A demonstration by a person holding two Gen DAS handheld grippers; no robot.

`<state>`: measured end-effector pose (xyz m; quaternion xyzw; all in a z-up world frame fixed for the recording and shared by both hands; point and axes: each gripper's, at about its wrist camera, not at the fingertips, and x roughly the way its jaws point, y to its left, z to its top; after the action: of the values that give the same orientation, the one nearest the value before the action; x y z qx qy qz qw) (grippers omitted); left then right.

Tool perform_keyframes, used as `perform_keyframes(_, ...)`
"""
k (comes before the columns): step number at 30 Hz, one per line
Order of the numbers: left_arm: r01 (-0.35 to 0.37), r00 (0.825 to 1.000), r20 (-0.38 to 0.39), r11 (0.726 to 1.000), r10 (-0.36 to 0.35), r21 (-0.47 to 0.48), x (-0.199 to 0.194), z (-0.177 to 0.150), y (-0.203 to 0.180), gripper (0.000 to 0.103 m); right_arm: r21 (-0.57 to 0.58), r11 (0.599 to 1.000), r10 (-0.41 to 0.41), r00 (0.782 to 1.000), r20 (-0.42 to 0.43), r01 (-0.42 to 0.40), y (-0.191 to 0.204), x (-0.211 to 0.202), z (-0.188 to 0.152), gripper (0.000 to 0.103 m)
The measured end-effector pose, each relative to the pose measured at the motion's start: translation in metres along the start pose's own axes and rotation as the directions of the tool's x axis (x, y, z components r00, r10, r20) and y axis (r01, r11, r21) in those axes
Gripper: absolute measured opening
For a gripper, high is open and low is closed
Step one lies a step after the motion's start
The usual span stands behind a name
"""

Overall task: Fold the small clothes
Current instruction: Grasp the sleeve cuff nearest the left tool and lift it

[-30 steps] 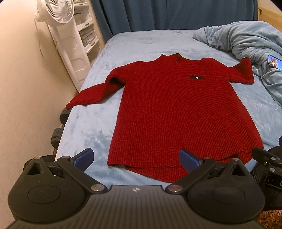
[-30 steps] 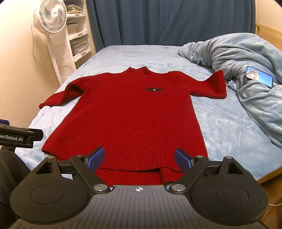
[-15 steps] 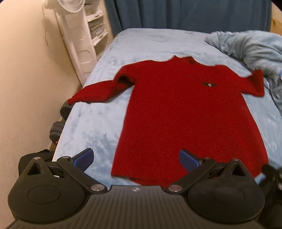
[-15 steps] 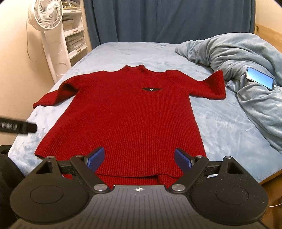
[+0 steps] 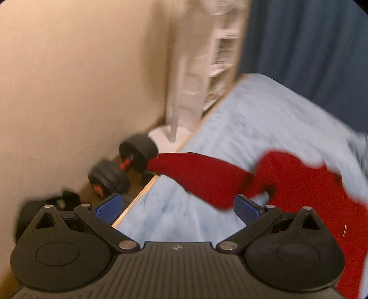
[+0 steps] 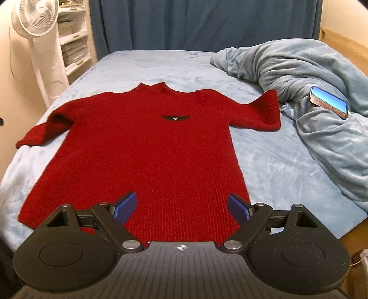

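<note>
Red sweater (image 6: 138, 156) flat on the bed (image 6: 276, 165); both grippers' jaws wide, holding nothing.

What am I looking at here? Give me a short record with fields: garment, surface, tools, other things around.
garment: red sweater, spread flat and unfolded, sleeves out to both sides
surface: bed with light blue cover
left gripper: open, empty, near the sweater's sleeve at the bed's edge
right gripper: open, empty, over the hem
nearby: rumpled blanket, phone lying on it, white fan, dumbbells on the floor
</note>
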<state>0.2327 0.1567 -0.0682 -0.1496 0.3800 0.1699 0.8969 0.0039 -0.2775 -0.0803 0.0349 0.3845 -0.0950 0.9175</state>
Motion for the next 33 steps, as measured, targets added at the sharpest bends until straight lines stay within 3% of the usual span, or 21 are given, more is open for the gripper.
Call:
perform_keyframes(4, 0.122, 0.986, -0.08, 0.961, -0.147, -0.249, 0.062, 0.039, 0.03, 0.103, -0.03, 1.0, -0.007, 0.999, -0.043, 0.005, 0.01, 0.013, 0.002, 0.087)
perform_keyframes(8, 0.143, 0.957, -0.195, 0.935, -0.214, -0.323, 0.127, 0.052, 0.027, 0.103, -0.069, 0.998, -0.017, 0.997, -0.077, 0.012, 0.021, 0.023, 0.003, 0.087)
perform_keyframes(10, 0.165, 0.932, -0.253, 0.925, -0.259, -0.343, 0.157, 0.052, 0.016, 0.103, -0.084, 0.996, -0.023, 0.996, -0.084, 0.015, 0.025, 0.026, 0.004, 0.087)
perform_keyframes(13, 0.168, 0.918, -0.276, 0.908, -0.286, -0.383, 0.185, 0.046, 0.002, 0.096, -0.092, 0.995, -0.035, 0.996, -0.086, 0.027, 0.024, 0.028, 0.005, 0.087)
perform_keyframes(14, 0.168, 0.918, -0.278, 0.912, -0.283, -0.375, 0.193, 0.048, -0.004, 0.072, -0.092, 0.995, -0.043, 0.995, -0.095, 0.034, 0.023, 0.031, 0.004, 0.087)
perform_keyframes(15, 0.159, 0.922, -0.28, 0.923, -0.266, -0.351, 0.198, 0.05, -0.01, 0.017, -0.091, 0.995, -0.048, 0.993, -0.105, 0.038, 0.022, 0.033, 0.003, 0.087)
perform_keyframes(16, 0.147, 0.925, -0.292, 0.939, -0.242, -0.312, 0.203, 0.052, -0.016, 0.002, -0.088, 0.995, -0.051, 0.992, -0.114, 0.041, 0.02, 0.035, 0.002, 0.087)
perform_keyframes(18, 0.059, 0.962, -0.246, 0.972, -0.115, -0.227, 0.199, 0.065, -0.027, 0.0, -0.084, 0.995, -0.055, 0.99, -0.129, 0.045, 0.017, 0.039, 0.001, 0.087)
perform_keyframes(21, 0.021, 0.994, -0.105, 0.983, -0.041, -0.181, 0.18, 0.102, -0.025, 0.0, -0.077, 0.996, -0.057, 0.99, -0.132, 0.047, 0.013, 0.045, 0.0, 0.087)
perform_keyframes(23, -0.016, 1.0, -0.026, 0.985, 0.011, -0.173, 0.167, 0.13, -0.02, 0.0, -0.073, 0.996, -0.051, 0.99, -0.133, 0.042, 0.011, 0.049, 0.001, 0.087)
perform_keyframes(26, -0.053, 0.993, 0.096, 0.983, 0.071, -0.175, 0.14, 0.172, -0.009, 0.0, -0.065, 0.998, -0.036, 0.991, -0.133, 0.028, 0.01, 0.054, 0.0, 0.087)
perform_keyframes(29, -0.015, 0.989, 0.143, 0.983, 0.042, -0.181, 0.119, 0.197, -0.006, 0.0, -0.056, 0.998, -0.023, 0.991, -0.133, 0.016, 0.009, 0.057, -0.001, 0.087)
perform_keyframes(32, 0.114, 0.992, 0.068, 0.979, -0.103, -0.172, 0.119, 0.186, -0.009, 0.001, -0.04, 0.999, -0.018, 0.991, -0.134, 0.013, 0.007, 0.059, -0.002, 0.087)
perform_keyframes(33, 0.14, 0.99, 0.05, 0.976, -0.133, -0.168, 0.12, 0.175, -0.012, 0.013, -0.037, 0.999, -0.017, 0.99, -0.137, 0.012, 0.006, 0.06, -0.001, 0.087)
